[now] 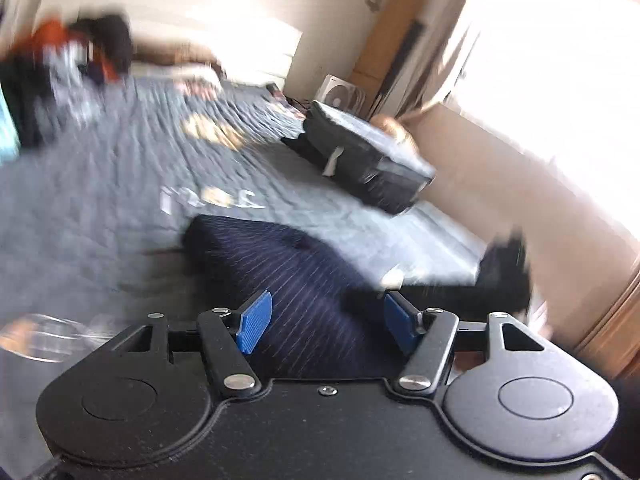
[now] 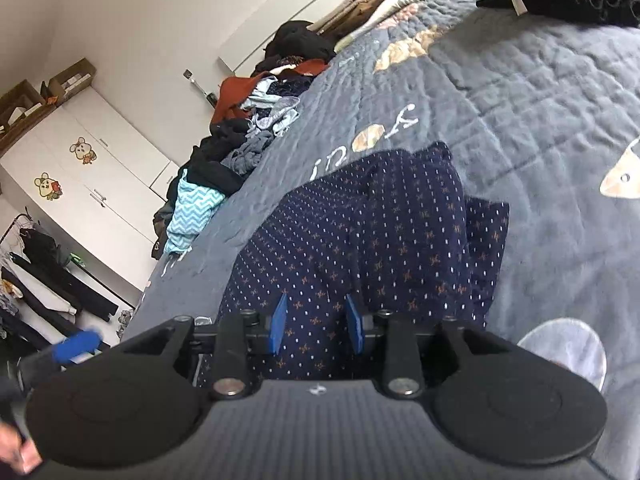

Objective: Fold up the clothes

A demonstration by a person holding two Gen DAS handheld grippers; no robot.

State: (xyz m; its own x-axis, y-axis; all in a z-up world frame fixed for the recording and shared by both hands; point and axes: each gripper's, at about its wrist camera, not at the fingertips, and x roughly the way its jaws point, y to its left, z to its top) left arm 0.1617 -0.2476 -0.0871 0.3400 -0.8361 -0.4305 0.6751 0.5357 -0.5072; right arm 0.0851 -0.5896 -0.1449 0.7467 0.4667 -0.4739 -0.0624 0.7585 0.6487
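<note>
Both jaws gape over the navy dotted garment (image 2: 360, 232) — quilt (image 2: 540, 120) lettering unreadable.

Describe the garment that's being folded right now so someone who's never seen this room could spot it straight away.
Start at the bed with the grey quilt printed with fish. The navy garment lies flat on it, right in front of the right gripper, apart from the jumbled pile of clothes along the bed's far edge. Unlike the plain dark folded stack, it is covered in small white dots and orange motifs.
</note>
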